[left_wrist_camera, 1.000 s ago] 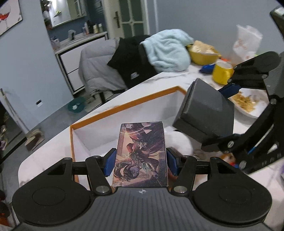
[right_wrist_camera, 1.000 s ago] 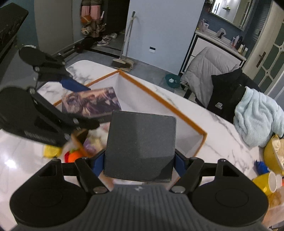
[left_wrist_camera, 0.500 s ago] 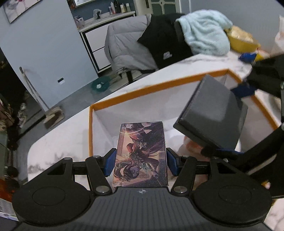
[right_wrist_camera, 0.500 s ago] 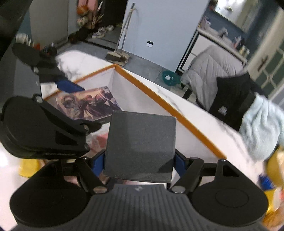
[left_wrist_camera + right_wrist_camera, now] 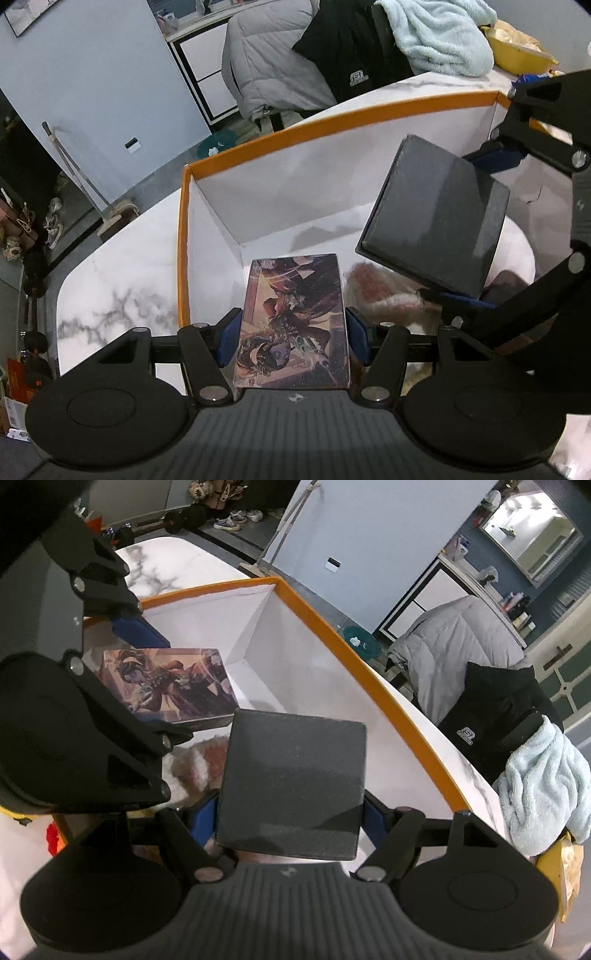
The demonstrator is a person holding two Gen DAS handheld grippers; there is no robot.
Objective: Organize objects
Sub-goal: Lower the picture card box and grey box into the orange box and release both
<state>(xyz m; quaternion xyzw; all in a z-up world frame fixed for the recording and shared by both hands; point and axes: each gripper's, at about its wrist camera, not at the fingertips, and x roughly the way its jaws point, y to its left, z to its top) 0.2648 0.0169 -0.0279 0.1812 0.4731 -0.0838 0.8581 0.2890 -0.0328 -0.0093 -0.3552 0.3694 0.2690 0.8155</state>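
Observation:
My left gripper (image 5: 293, 341) is shut on an illustrated card box (image 5: 293, 321), its blue pads pressing both long sides. It hangs over the near left corner of a white bin with an orange rim (image 5: 332, 118). The same card box (image 5: 168, 683) and left gripper (image 5: 147, 679) show in the right wrist view. My right gripper (image 5: 290, 810) is shut on a dark grey square box (image 5: 293, 786), tilted over the bin's middle; that grey box (image 5: 436, 218) hangs to the right of the card box. A white and reddish plush thing (image 5: 384, 288) lies in the bin beneath both.
The bin stands on a white marble table (image 5: 122, 280). Behind it a chair holds a grey jacket (image 5: 266, 70), a black garment (image 5: 351, 62) and a light blue towel (image 5: 439, 37). A yellow bowl (image 5: 517, 48) sits at the far right. Small red and yellow items (image 5: 55, 838) lie outside the bin.
Both grippers have come down and forward over the bin with their boxes still held. The bin's inner walls and floor now fill more of each view.

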